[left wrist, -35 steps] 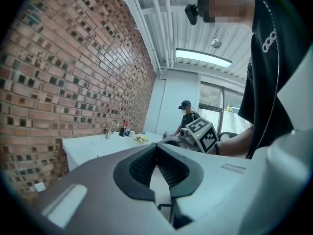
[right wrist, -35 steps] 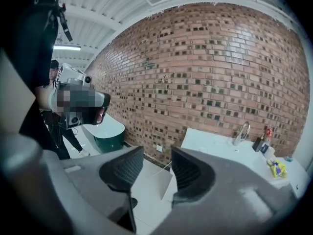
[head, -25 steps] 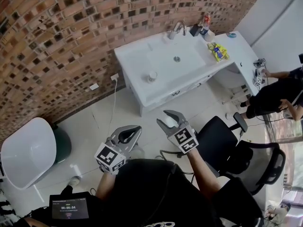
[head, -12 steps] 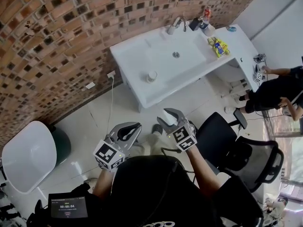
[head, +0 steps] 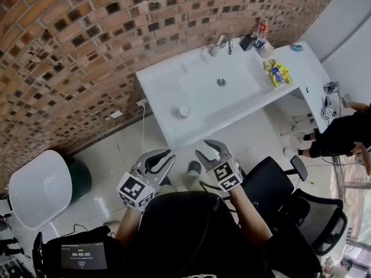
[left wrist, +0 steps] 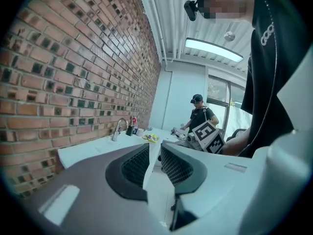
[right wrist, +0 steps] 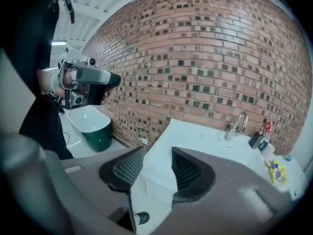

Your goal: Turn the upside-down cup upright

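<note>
Just opening the left gripper to a narrow empty gap, holding the right gripper half-open on nothing, eyeing 1 small cup well ahead near the sink counter front edge (likely light, rigid, slick), favouring a mid-wall pinch.

cup on sink counter, faucet behind

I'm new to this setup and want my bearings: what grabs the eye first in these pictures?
The red brick wall fills the head view's top left, with a white sink counter against it and a small cup near its front edge. Below, the left gripper, whose jaws have just been opening with nothing between them, and the right gripper, open and empty, point toward the counter.
</note>
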Tool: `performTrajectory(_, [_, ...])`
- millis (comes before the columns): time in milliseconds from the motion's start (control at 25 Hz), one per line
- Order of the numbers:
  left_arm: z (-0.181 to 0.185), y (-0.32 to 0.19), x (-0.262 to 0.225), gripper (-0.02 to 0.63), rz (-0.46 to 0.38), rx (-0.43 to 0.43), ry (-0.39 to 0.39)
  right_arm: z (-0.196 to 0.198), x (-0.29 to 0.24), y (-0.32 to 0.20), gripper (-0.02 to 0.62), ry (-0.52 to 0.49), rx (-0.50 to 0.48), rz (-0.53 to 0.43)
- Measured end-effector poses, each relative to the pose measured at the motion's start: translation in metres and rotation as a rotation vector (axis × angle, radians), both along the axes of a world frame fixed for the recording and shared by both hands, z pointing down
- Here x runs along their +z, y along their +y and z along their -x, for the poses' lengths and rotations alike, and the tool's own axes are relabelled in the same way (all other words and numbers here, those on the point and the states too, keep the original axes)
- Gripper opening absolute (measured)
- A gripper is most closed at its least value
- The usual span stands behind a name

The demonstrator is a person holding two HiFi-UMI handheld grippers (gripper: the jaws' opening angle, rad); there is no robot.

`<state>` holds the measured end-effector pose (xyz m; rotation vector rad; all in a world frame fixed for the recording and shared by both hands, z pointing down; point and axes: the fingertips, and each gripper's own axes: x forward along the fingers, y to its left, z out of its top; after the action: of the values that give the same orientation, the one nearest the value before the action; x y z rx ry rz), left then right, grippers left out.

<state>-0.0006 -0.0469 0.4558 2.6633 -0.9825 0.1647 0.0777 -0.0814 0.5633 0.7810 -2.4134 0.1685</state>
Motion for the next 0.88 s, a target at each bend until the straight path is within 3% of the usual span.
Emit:
performTrajectory(160, [-0.026, -0.021, 0.005, 0.109, -0.005, -0.019, -0.051, -0.027, 0.009, -0.019, 0.163, 0.022, -0.024, -0.001])
performTrajectory(400, [-0.042, -0.038, 0.01, 0.114, 0.003, -0.057, -0.06, -0.038, 0.021, -0.036, 0.163, 0.078, -0.102, -0.017])
performTrajectory(560, [-0.037, -0.046, 0.018, 0.123, 0.012, -0.074, -0.073, -0.034, 0.031, -0.045, 0.183, 0.122, -0.137, -0.029])
performTrajectory(680, [-0.026, -0.053, 0.021, 0.167, 0.006, -0.099, -0.081, -0.027, 0.038, -0.05, 0.201, 0.167, -0.163, -0.036])
performTrajectory(880, [-0.003, -0.058, 0.027, 0.17, 0.015, -0.104, -0.075, -0.007, 0.049, -0.055, 0.221, 0.285, -0.235, -0.075])
